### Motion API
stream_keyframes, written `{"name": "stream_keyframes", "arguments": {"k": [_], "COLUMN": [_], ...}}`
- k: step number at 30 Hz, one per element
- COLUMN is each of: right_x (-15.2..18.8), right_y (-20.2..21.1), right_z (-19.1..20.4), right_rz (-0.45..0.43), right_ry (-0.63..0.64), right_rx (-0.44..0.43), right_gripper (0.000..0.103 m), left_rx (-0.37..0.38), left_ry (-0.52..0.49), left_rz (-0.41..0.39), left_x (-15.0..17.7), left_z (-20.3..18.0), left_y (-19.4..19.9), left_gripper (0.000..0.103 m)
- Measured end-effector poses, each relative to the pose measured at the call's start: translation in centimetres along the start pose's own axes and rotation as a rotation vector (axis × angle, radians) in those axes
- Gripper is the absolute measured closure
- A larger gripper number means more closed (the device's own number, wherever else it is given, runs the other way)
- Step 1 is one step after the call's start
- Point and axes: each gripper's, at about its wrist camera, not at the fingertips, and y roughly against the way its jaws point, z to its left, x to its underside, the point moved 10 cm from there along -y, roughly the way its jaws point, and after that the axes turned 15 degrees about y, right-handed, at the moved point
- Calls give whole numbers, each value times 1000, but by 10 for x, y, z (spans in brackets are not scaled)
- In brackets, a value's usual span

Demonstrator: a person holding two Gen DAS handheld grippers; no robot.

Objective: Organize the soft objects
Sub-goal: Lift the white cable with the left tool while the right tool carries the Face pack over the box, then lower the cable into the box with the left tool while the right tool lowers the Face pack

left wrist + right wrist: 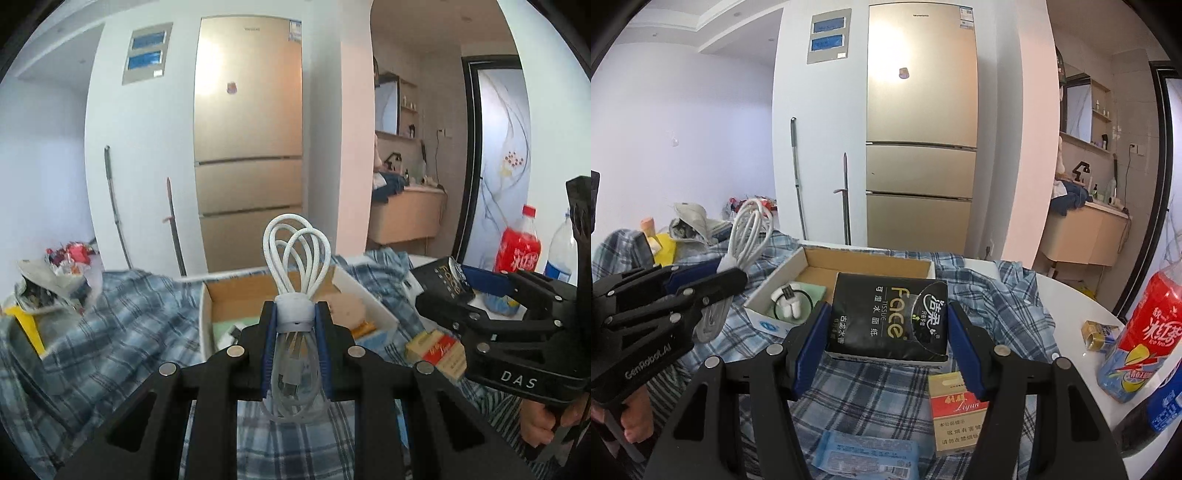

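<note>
My left gripper (294, 314) is shut on a coiled white cable (295, 254), held by its white band with the loops standing up above the fingers. The right wrist view shows that cable (746, 229) at the left, in the left gripper (733, 275). My right gripper (886, 317) is shut on a black pack of face tissues (888, 317), lifted just in front of an open cardboard box (816, 264). In the left wrist view the right gripper (458, 284) holds the tissue pack (448, 280) to the right of the box (236, 295).
A blue plaid cloth (1004, 295) covers the white table (1071, 299). The box holds white earbuds (788, 301) on a green sheet. A cigarette pack (956, 413), a blue wipes packet (864, 458), a red iced-tea bottle (1137, 332) and a small gold box (1097, 332) lie nearby. Clutter sits at the far left.
</note>
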Motion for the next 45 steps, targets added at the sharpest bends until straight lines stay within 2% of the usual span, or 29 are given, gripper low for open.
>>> {"name": "stream_keyframes", "arguments": {"k": [6, 10, 14, 26, 29, 31, 37, 40, 45], "right_x": [-29, -54, -79, -135, -149, -156, -156, -150, -124], "right_y": [14, 20, 20, -1, -6, -11, -39, -57, -94], "right_z": [-7, -18, -28, -36, -38, -41, -45, -43, -33], "right_rz": [-53, -83, -116, -176, -176, -176, -131, -99, -35], "right_ry": [18, -8, -31, -153, -152, -158, -171, -162, -146], "right_rx": [8, 24, 56, 44, 54, 67, 40, 16, -19], "right_gripper": [41, 41, 41, 41, 41, 41, 41, 41, 41], "left_rx": [-17, -13, -52, -51, -15, -29, -49, -59, -67], "left_ry": [-22, 16, -7, 14, 35, 56, 71, 72, 91], "left_rz": [-97, -108, -145, -160, -172, -190, -159, -104, 4], "left_x": [-42, -68, -89, -142, -158, -168, -173, -167, -140], "left_z": [2, 4, 7, -3, -5, -2, 3, 7, 21], "left_y": [28, 38, 46, 41, 37, 31, 7, -15, -60], "left_gripper": [81, 81, 81, 81, 81, 81, 81, 81, 81]}}
